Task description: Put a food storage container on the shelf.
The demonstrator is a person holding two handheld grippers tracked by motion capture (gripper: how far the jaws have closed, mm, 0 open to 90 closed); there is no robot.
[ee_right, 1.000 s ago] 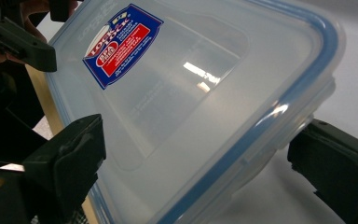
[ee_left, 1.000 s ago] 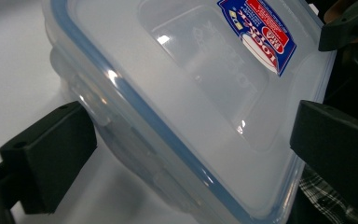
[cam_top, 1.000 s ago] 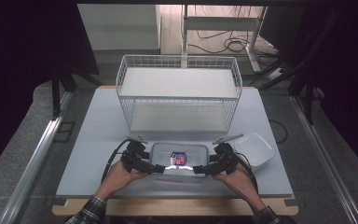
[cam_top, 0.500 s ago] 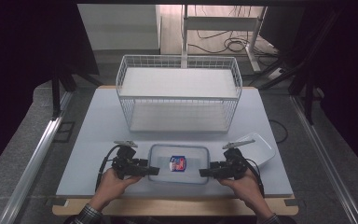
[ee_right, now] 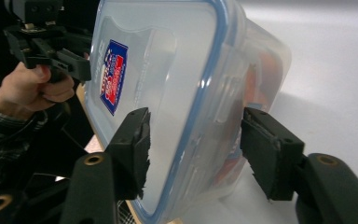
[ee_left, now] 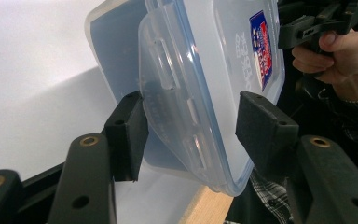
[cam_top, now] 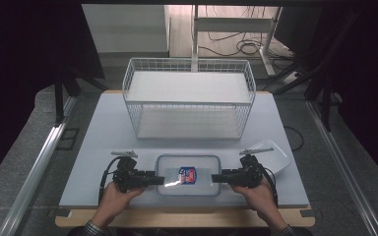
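hands come in from the near edge of the counter (cam_top: pixel 103 128), each carrying tongs. left tongs (cam_top: pixel 158 180) point inward at the left end of a clear lidded container (cam_top: pixel 189 163), right tongs (cam_top: pixel 217 177) at its right end. the jaws of both have just been closing and now stand about half open. in the left gripper view the container's end flap sits between the jaws, one pad (ee_left: pixel 127 135) against it and the other a little off the lid. in the right gripper view the blue-rimmed lid edge lies between the jaws with a gap at each pad, so no firm hold shows. the container lies flat near the front edge, its red and blue label (cam_top: pixel 187 175) up. beside the right tongs rests a white tray (cam_top: pixel 274 151). farther back stands a white wire basket (cam_top: pixel 189 98).
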